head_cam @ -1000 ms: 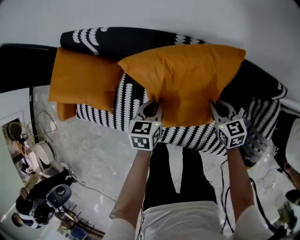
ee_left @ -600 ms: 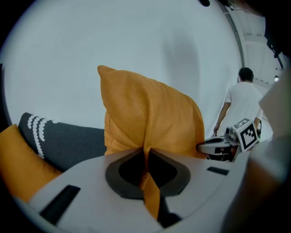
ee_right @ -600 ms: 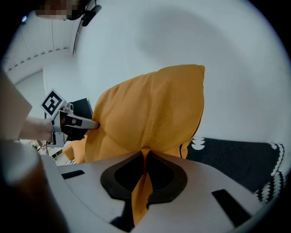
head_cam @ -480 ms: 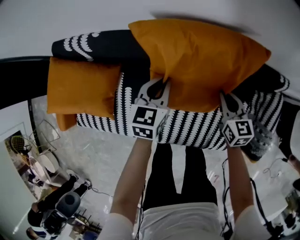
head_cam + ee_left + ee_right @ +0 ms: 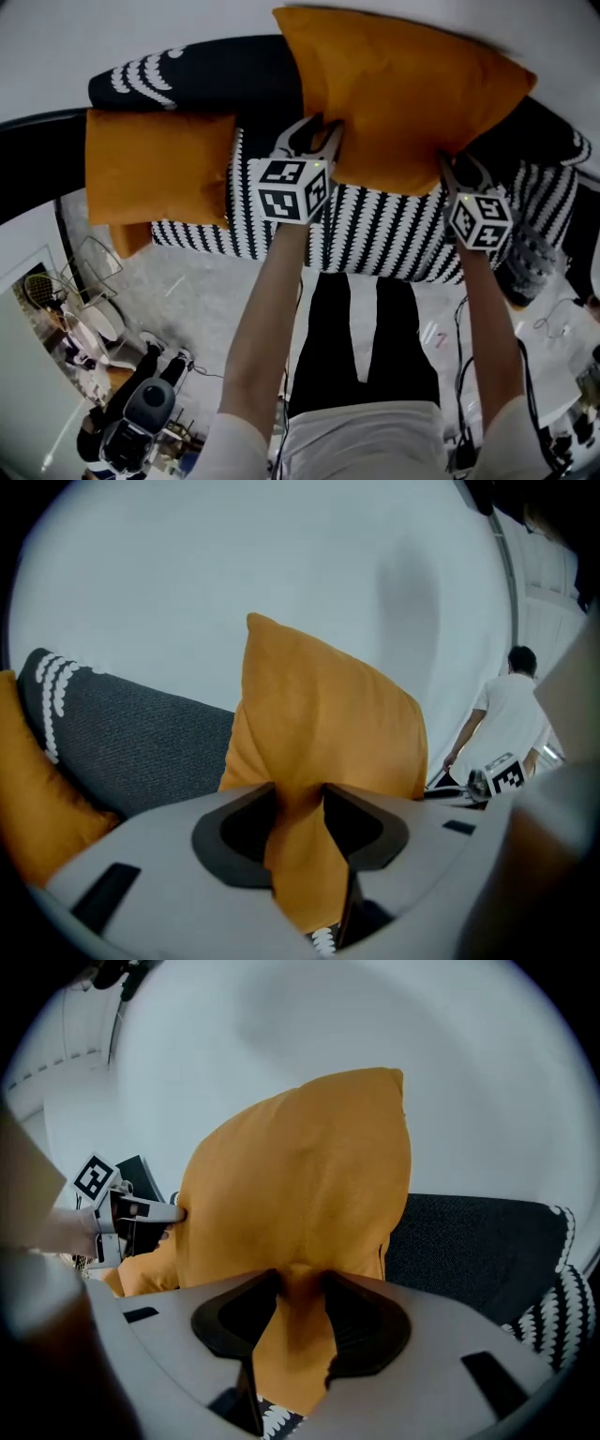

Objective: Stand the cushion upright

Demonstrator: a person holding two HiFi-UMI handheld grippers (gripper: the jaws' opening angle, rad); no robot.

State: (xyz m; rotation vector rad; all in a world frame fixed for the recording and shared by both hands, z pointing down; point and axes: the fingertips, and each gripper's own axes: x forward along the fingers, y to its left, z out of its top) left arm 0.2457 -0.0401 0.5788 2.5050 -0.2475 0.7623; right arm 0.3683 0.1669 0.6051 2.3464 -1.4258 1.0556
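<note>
A large orange cushion (image 5: pixel 403 94) leans upright against the black backrest of the black-and-white patterned sofa (image 5: pixel 375 234), under the white wall. My left gripper (image 5: pixel 314 131) is at the cushion's lower left edge and my right gripper (image 5: pixel 459 169) at its lower right edge. Both sets of jaws are opening. In the left gripper view the cushion's (image 5: pixel 319 733) hem still lies in the gap of the left gripper (image 5: pixel 298 803). In the right gripper view the cushion (image 5: pixel 300 1194) likewise fills the gap of the right gripper (image 5: pixel 300 1283).
A second orange cushion (image 5: pixel 155 169) lies at the sofa's left end. The dark backrest (image 5: pixel 469 1241) runs behind both. On the pale floor are cables (image 5: pixel 459 319) and equipment (image 5: pixel 141 412). A person in white (image 5: pixel 511 714) stands far right.
The cushion has been swung up from lying on the seat to leaning against the backrest. Both grippers moved forward with it, toward the sofa back.
</note>
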